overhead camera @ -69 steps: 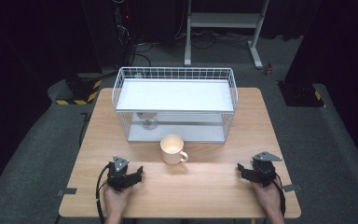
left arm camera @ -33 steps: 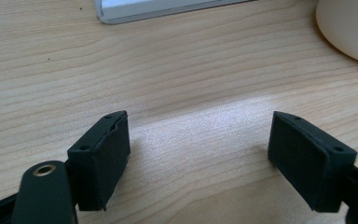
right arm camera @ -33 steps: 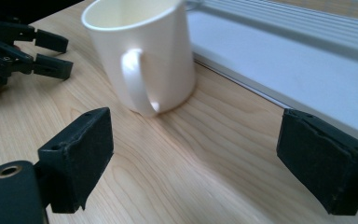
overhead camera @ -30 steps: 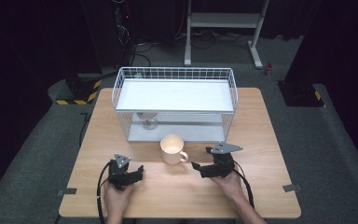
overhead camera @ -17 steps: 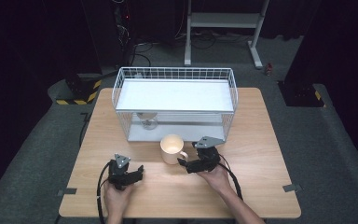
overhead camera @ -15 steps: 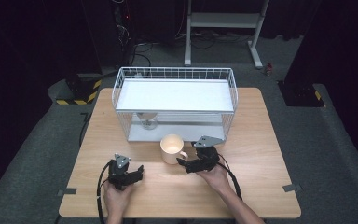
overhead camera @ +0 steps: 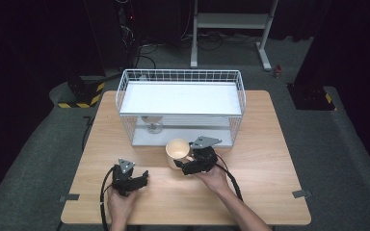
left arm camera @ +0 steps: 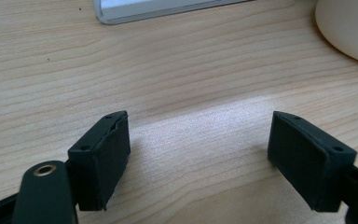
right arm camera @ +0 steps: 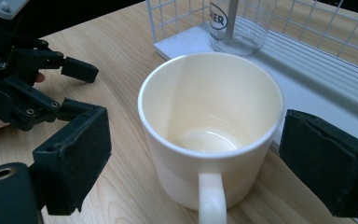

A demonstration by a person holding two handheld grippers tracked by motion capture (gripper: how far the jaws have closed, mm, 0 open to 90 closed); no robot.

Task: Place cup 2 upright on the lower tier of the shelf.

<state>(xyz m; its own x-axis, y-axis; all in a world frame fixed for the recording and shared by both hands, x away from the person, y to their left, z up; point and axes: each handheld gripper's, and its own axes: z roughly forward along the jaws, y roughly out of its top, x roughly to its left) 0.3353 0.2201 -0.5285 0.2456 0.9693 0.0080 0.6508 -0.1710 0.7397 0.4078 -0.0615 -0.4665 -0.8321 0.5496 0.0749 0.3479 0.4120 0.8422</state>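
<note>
A: High view first: a cream ceramic mug (overhead camera: pixel 177 150) stands upright on the pale wooden table (overhead camera: pixel 270 159), just in front of the white wire basket (overhead camera: pixel 182 98), with the right gripper (overhead camera: pixel 185 168) at its near side.

B: Is it gripped?

A: No. In the right gripper view the round, glossy mug (right arm camera: pixel 210 130) sits between the two black, square, matte-padded jaws, its handle pointing at the camera. The jaws have just been opening, and there is a gap on each side, so they are released around it, not pressing.

B: And the other one?

A: The left gripper (overhead camera: pixel 142 177) rests low on the table, well left of the mug. In its own view, the left gripper (left arm camera: pixel 198 154) has its jaws spread apart over bare wood grain, nothing between them.

B: Anything in the basket?

A: A clear glass (right arm camera: pixel 242 23) with printed lettering, standing on the basket's smooth white floor behind the thin wire grid.
</note>
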